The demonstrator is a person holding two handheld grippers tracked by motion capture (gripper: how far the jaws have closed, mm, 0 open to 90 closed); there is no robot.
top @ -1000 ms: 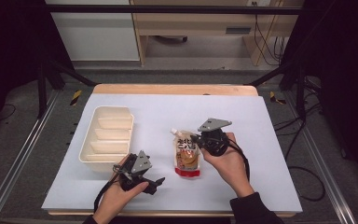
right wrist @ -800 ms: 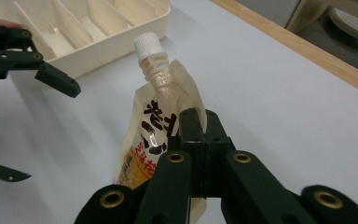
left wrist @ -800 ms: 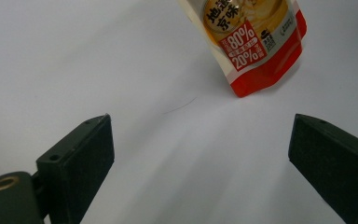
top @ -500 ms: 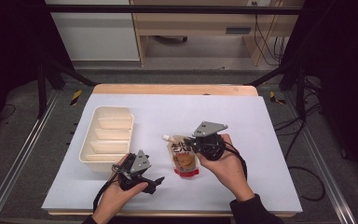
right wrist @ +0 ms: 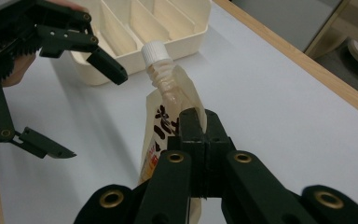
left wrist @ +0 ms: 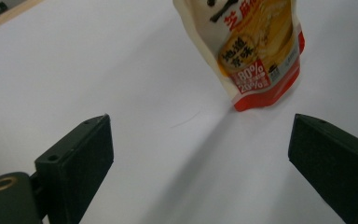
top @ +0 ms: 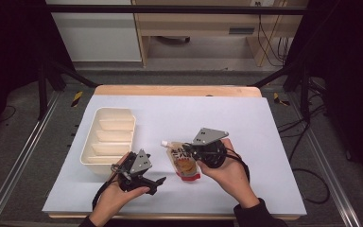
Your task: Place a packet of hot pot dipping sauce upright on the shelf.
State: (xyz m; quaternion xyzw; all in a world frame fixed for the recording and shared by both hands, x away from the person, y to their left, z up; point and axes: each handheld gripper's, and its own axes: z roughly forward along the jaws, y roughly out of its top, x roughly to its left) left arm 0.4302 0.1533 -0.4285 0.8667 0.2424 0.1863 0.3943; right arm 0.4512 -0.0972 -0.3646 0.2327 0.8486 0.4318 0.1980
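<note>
Right gripper [top: 189, 150]: jaws clamped together on the upper edge of the pouch [top: 184, 162], just below its spout. In the right gripper view the pads meet on the pouch [right wrist: 168, 126] material, with the white cap [right wrist: 155, 50] sticking out past the jaw tips. The pouch hangs tilted from the grip; in the high view its red bottom edge sits at or just above the table [top: 264, 142], contact not resolvable.

Left gripper [top: 158, 182]: jaws wide apart, nothing between them. In the left gripper view both black jaws frame bare white table [left wrist: 121, 70], and the pouch [left wrist: 256, 51] lies ahead of them, its red bottom edge pointing toward the camera. The left gripper [right wrist: 74, 107] also appears in the right gripper view, jaws spread, just beside the pouch.

Pouch position: front centre of the table, between the two grippers, to the right of the tray [top: 87, 156]. The tray is cream, with dividers forming several compartments; it sits near the left gripper.
</note>
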